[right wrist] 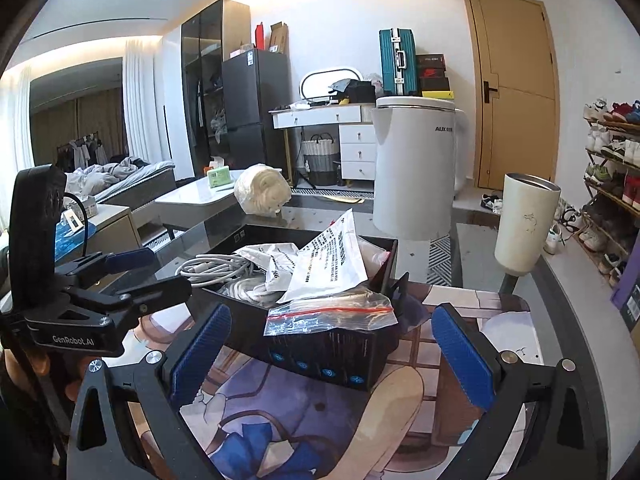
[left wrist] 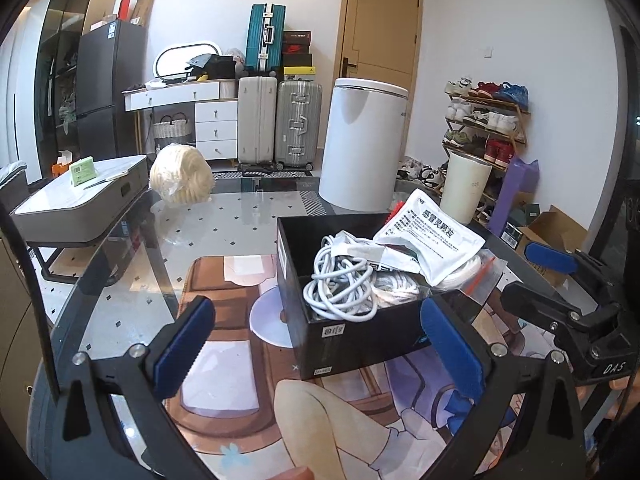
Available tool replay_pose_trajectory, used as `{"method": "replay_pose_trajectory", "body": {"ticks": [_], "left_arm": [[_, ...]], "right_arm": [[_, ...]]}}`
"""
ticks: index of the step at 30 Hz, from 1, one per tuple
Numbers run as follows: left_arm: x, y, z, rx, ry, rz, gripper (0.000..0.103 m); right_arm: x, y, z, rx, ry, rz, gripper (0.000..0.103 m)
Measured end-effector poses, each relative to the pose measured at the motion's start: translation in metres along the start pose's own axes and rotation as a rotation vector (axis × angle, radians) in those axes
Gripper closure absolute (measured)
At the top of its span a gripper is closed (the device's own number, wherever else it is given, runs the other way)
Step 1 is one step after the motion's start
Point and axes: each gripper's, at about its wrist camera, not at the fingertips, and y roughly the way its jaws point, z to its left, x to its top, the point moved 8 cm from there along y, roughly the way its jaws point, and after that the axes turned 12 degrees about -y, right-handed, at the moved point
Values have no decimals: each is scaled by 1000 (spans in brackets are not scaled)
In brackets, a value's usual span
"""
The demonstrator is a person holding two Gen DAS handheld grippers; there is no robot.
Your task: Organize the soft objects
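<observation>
Left wrist view: black box (left wrist: 340, 344) holding cables (left wrist: 340, 284), sachet (left wrist: 434, 236), zip bag (right wrist: 332, 314); rope bundle (left wrist: 182, 174) well beyond box, unsorted. Left gripper (left wrist: 316, 344), right gripper (right wrist: 332, 350) spread, empty.

White cables (left wrist: 344, 284), sachet (left wrist: 434, 240), zip bag (right wrist: 332, 314) piled in black box (left wrist: 352, 340)

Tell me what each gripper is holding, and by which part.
Nothing. The left gripper and right gripper are both open, fingers apart and empty, in front of the black box.
</observation>
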Motion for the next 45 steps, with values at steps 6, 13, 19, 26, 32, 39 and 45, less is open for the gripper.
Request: {"method": "replay_pose_trajectory", "body": {"ticks": [6, 13, 19, 26, 32, 39, 45], "left_arm": [[-9, -1, 0, -5, -7, 8, 0], [-9, -3, 5, 5, -26, 5, 0], [-8, -4, 6, 23, -28, -11, 0], [-8, -5, 5, 44, -9, -27, 0], [-8, -6, 4, 52, -6, -33, 0], [-8, -6, 3, 58, 5, -35, 0], [-8, -7, 3, 60, 8, -39, 0]], "right_arm": [[-6, -3, -2, -3, 13, -20, 1], [-5, -5, -3, -2, 25, -37, 1], [-8, -2, -5, -46, 24, -16, 1], [-8, -6, -5, -63, 12, -33, 1], [-7, -7, -4, -62, 14, -40, 1], [-6, -7, -3, -63, 12, -47, 1], [-6, -8, -2, -64, 7, -51, 1]]}}
